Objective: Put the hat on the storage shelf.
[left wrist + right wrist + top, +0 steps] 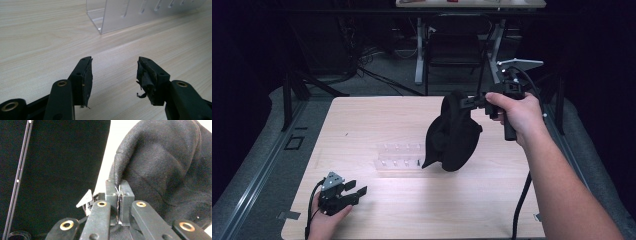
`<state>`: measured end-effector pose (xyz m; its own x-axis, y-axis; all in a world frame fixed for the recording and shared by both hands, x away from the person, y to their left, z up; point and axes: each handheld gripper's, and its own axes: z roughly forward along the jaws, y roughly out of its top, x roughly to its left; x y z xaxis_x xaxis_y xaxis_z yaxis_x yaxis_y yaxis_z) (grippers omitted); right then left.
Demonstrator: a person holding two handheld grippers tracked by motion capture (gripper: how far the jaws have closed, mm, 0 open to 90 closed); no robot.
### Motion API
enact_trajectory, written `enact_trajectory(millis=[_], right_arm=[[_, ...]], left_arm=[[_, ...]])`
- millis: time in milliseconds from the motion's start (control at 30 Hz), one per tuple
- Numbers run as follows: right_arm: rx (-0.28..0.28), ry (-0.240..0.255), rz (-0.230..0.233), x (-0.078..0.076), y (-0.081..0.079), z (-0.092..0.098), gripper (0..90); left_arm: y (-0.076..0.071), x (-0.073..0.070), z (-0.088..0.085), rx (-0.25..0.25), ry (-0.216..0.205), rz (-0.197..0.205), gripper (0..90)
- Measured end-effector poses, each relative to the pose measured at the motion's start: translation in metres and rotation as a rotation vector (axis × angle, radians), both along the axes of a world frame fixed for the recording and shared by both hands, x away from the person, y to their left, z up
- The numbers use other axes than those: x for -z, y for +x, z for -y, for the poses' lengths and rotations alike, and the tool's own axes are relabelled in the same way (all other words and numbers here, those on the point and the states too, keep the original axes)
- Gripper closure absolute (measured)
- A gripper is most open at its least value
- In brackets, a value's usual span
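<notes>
A pale wood-grain rectangular table point(362, 120) is seen from the high view, set on a grey floor point(257, 150) with dark stands and cables behind it. The far edge of the table lies toward a black chair point(452, 52) and white desk legs.

A black fabric cap point(453, 134) is held up above the right-hand middle of the table, clear of the surface, hanging down from its upper edge. In the right gripper view the woven black cloth point(160, 165) is seen bunched, with a fold of it pinched between the two jaws.

A clear acrylic rack with a row of slots point(399, 159) lies on the table near its middle, just left of the hanging cap and partly behind it. In the left gripper view a corner of the rack point(120, 15) is seen ahead of the jaws, well apart from them.

The right gripper point(472, 101) is held raised in the person's right hand point(517, 115), its jaws closed on the edge of the cap; a grey three-cornered plate point(519, 63) sits on top of it and a black cable point(519, 200) trails down toward the near edge.

The left gripper point(354, 189) is held low at the near left corner of the table by the left hand point(324, 222). Its jaws are spread apart with nothing between them, and worn black pads point(146, 75) with frayed edges are seen on their inner faces above bare table.
</notes>
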<state>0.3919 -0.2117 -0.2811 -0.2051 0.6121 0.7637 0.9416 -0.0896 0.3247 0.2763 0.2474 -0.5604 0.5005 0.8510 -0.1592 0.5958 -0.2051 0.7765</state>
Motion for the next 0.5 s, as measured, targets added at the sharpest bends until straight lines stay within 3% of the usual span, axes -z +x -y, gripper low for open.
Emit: enact_trajectory(millis=[500], right_arm=[[-0.004,-0.012,-0.003,0.014,0.019,-0.024,88.3]], left_arm=[[-0.001,0.0,-0.002,-0.004,-0.004,-0.004,46.4]])
